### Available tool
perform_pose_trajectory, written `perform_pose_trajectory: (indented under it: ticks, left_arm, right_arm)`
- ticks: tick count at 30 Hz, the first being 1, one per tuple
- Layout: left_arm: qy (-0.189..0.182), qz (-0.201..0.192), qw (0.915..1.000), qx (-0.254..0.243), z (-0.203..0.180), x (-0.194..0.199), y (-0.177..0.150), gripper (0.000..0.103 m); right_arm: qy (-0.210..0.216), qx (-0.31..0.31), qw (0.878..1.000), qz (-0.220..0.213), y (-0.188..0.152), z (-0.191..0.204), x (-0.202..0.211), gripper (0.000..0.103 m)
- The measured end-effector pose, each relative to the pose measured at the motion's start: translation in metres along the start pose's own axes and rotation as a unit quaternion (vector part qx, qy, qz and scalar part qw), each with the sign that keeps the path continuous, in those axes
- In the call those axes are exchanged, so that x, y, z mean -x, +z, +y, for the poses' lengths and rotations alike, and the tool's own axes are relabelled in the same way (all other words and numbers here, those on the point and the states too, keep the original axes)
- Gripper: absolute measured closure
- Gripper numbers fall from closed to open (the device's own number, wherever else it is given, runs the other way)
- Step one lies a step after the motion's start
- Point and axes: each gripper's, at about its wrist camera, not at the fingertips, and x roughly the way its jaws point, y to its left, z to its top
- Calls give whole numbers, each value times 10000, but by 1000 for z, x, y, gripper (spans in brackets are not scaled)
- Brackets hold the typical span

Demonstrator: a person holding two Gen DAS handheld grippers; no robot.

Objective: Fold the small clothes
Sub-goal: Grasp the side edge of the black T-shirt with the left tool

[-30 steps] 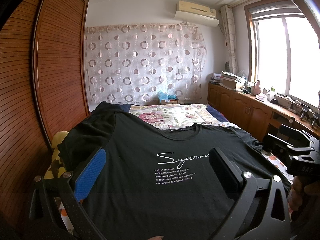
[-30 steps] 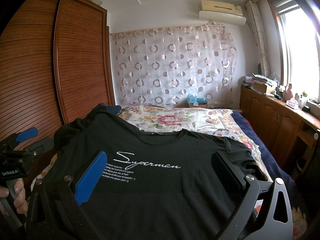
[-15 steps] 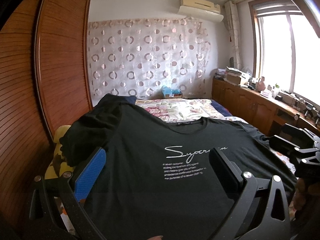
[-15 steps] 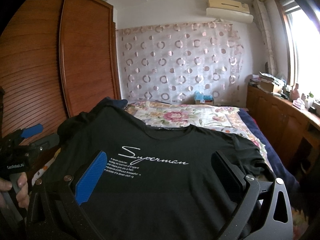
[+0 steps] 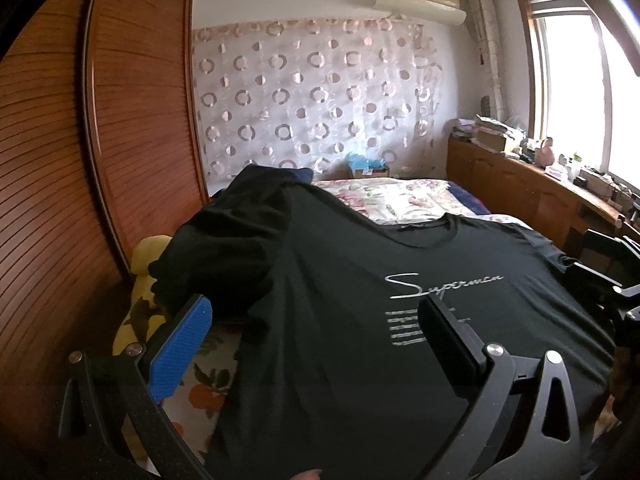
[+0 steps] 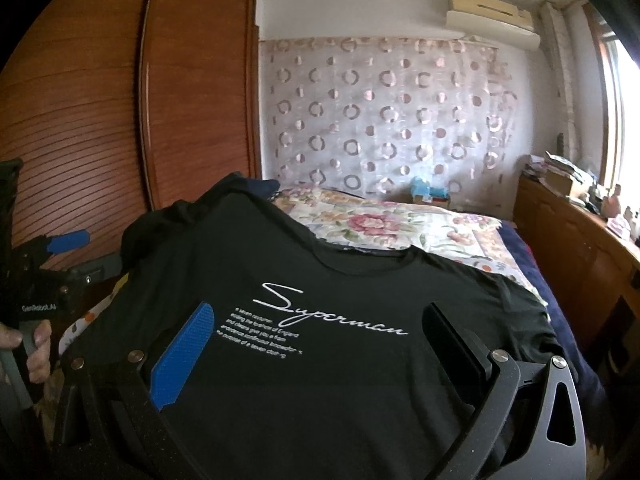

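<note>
A black T-shirt (image 6: 320, 360) with white "Superman" script (image 6: 332, 316) is lying spread face-up across the near end of a bed (image 6: 400, 224) covered by a floral quilt, its neckline pointing toward the patterned curtain (image 6: 380, 112). The left tongs (image 5: 316, 340) are hovering above the shirt's left part, fingers wide apart and gripping nothing; one sleeve (image 5: 216, 256) is bunching beside a yellow pillow (image 5: 148, 252). The right tongs (image 6: 320, 344) are likewise standing apart over the chest print, empty. A hand (image 6: 36, 344) is gripping the left tool's handle at the right view's edge. Wooden wardrobe doors (image 5: 132, 112) are flanking the bed.
</note>
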Motion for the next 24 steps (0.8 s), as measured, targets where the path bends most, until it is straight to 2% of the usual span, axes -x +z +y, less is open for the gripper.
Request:
perform_pose_trajectory:
  ticks: [8, 16, 22, 24]
  left_arm:
    - [43, 119, 9997, -218, 24, -17, 3, 0]
    - [-70, 392, 9989, -249, 67, -48, 11, 1]
    - [-3, 637, 9979, -133, 95, -74, 14, 19]
    - [-22, 716, 9974, 10, 106, -84, 16, 31]
  right_arm:
    - [227, 206, 9995, 121, 5, -6, -21, 0]
    - [488, 271, 9981, 265, 7, -12, -41, 0]
    - [598, 317, 9970, 368, 13, -17, -52, 0]
    - [635, 328, 9967, 385, 16, -18, -55, 0]
